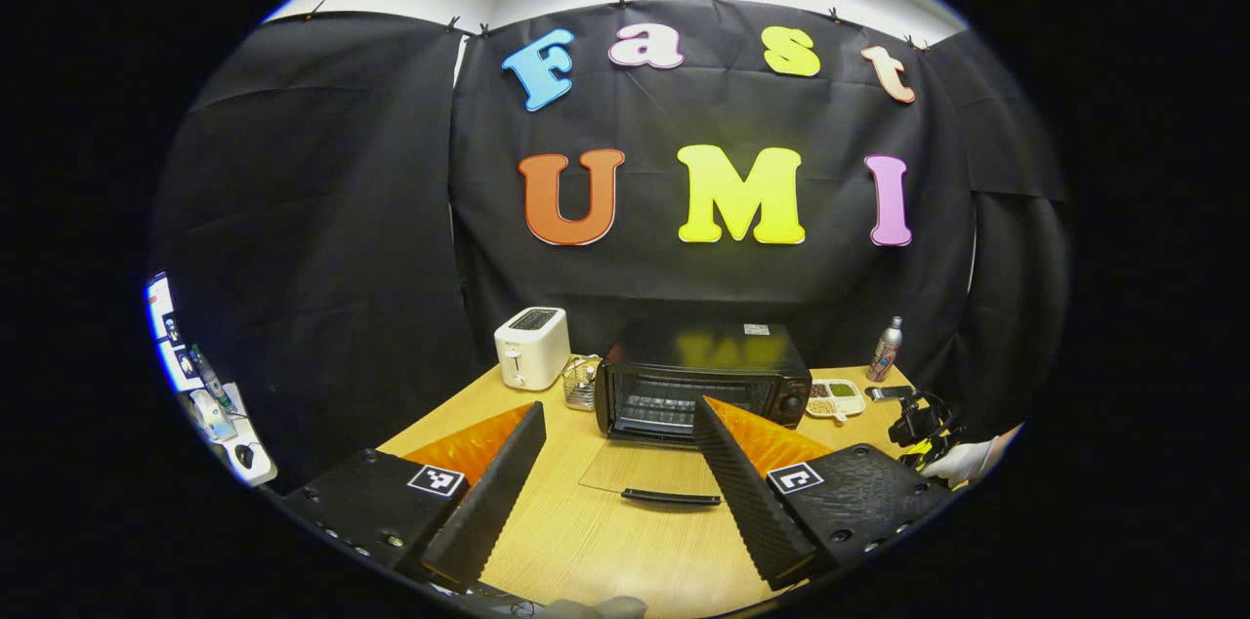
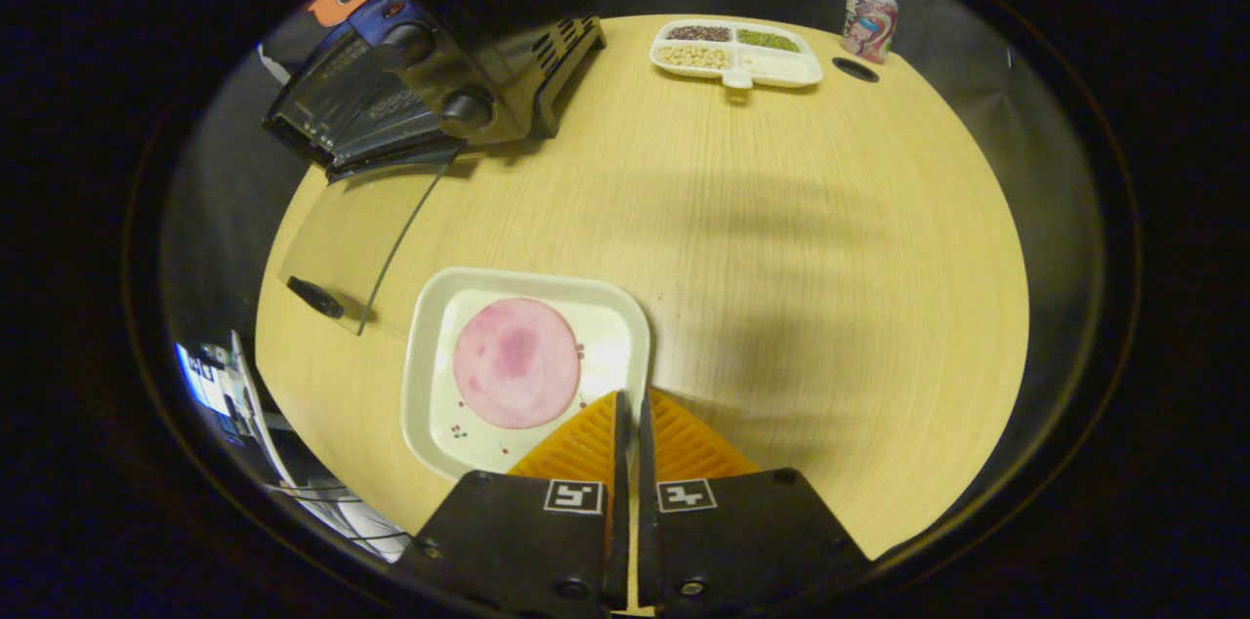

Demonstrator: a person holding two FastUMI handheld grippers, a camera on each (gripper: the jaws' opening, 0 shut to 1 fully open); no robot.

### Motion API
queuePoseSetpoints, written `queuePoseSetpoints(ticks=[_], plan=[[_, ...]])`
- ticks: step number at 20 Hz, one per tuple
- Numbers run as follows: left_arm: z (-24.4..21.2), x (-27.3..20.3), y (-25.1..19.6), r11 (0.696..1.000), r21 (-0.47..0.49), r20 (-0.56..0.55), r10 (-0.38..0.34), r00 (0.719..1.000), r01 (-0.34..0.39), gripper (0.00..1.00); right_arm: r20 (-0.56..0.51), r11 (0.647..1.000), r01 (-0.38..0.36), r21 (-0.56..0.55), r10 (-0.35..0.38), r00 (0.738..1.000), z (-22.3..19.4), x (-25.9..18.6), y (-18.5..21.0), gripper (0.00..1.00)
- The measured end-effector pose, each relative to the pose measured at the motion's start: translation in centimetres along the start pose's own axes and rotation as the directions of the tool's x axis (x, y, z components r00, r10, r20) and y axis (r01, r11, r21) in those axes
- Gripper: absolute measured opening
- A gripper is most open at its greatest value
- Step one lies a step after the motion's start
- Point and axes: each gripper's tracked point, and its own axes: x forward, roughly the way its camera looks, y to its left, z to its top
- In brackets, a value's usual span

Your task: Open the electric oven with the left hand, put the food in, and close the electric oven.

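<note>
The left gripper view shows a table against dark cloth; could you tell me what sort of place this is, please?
Probably a staged recording booth set up as a kitchen counter: a wooden table carries a toaster and an electric oven with its door open, with black cloth hung behind.

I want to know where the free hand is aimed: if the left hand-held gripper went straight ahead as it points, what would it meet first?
Probably the electric oven: the open left hand-held gripper faces its mouth above the lowered glass door. Depth is unclear.
</note>
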Motion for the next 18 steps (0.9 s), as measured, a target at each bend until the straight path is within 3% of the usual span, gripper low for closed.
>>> queuePoseSetpoints(ticks=[5,6,11,16,18], plan=[[0.0,-0.8,-0.6,0.998,-0.003,-0.013,0.063,0.998,-0.063,0.97,-0.015,0.989,-0.143,0.027,0.143,0.99,0.2,0.0,-0.2,0.01],[0.1,-0.8,-0.8,0.997,-0.002,-0.012,0.072,0.997,-0.072,0.97,-0.005,0.982,-0.182,0.049,0.183,0.983,0.2,0.0,-0.1,0.04],[1.3,-0.3,-2.7,0.999,0.011,-0.008,0.046,0.999,-0.046,0.97,0.072,0.916,-0.358,0.178,0.351,0.934,0.4,-0.8,0.6,0.01],[2.4,1.4,-3.4,0.998,0.021,0.012,-0.054,0.998,0.053,0.96,0.183,0.887,-0.389,0.249,0.351,0.918,0.8,-3.2,0.9,0.07],[2.6,1.9,-3.1,0.995,0.02,0.019,-0.101,0.995,0.1,0.96,0.238,0.871,-0.394,0.293,0.332,0.913,1.1,-4.9,1.3,0.04]])
